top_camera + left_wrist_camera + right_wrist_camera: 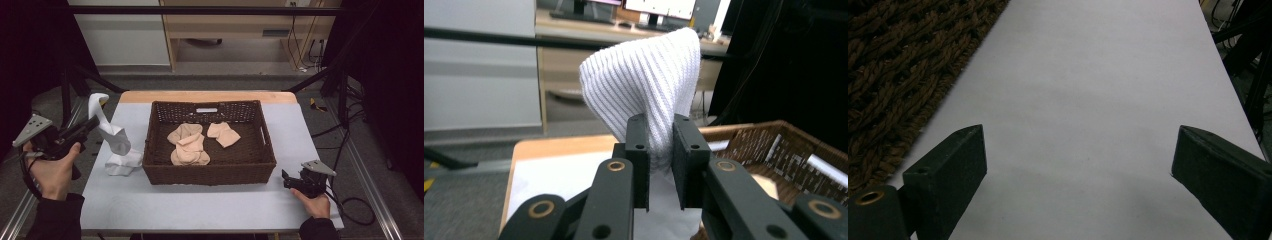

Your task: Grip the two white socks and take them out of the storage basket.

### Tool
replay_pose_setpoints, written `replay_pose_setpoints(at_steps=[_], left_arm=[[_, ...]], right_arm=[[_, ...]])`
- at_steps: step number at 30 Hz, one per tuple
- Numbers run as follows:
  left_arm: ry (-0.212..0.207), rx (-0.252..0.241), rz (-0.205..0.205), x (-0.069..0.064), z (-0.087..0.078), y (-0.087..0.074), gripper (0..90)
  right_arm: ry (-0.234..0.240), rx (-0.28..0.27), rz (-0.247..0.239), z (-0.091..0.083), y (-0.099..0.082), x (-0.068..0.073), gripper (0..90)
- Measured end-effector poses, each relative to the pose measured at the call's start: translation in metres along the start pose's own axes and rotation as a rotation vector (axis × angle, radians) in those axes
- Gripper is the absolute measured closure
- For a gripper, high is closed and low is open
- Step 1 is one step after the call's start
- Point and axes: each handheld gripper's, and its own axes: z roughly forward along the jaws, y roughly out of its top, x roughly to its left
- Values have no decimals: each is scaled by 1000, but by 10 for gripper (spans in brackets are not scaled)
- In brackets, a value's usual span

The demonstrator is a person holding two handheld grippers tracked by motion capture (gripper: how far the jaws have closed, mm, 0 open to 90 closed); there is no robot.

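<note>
- Table (pixel 200 210) surface nearest the person is a pale grey-white sheet, smooth and bare along the front edge; a strip of light wood shows at its far edge.
- Right gripper (pixel 289 180) rests low on that sheet near the front right corner, in the person's right hand (pixel 314 202); in the right gripper view its jaws stand wide apart with nothing between them, bare sheet ahead and the basket's weave at the left.
- Left gripper (pixel 92 121) is raised over the table's left edge in the left hand (pixel 50 170); its jaws are pinched tight on a white sock (pixel 112 137).
- White sock is ribbed knit, clean white; in the left gripper view its fabric bunches between the pads (pixel 638 150) and rises above them in a folded peak. From the high view it hangs from the jaws down to the sheet, its lower end crumpled just beside the basket's left wall.
- Wicker basket (pixel 207 175), dark brown and rectangular, sits mid-table with a white handle slot in its far wall; beige socks (pixel 189 145) lie inside, one larger heap and one smaller piece apart to its right.
- Beyond the table: grey floor, black frame bars, a pale wooden cabinet (pixel 240 27), cables (pixel 302 55) at the right.
</note>
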Motion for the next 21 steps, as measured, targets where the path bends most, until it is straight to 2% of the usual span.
replay_pose_setpoints(at_steps=[4, 8, 14, 21], left_arm=[[10, 38, -16, 6, 2, -15, 785], [15, 102, -32, 10, 10, -33, 785], [32, 211, -47, 16, 30, -67, 784], [66, 323, -39, 20, 52, -96, 782]], right_arm=[[-1, 0, -1, 0, 0, 0, 77], [1, 0, 0, 0, 0, 0, 77], [1, 1, 0, 0, 0, 0, 77], [3, 1, -1, 0, 0, 0, 78]])
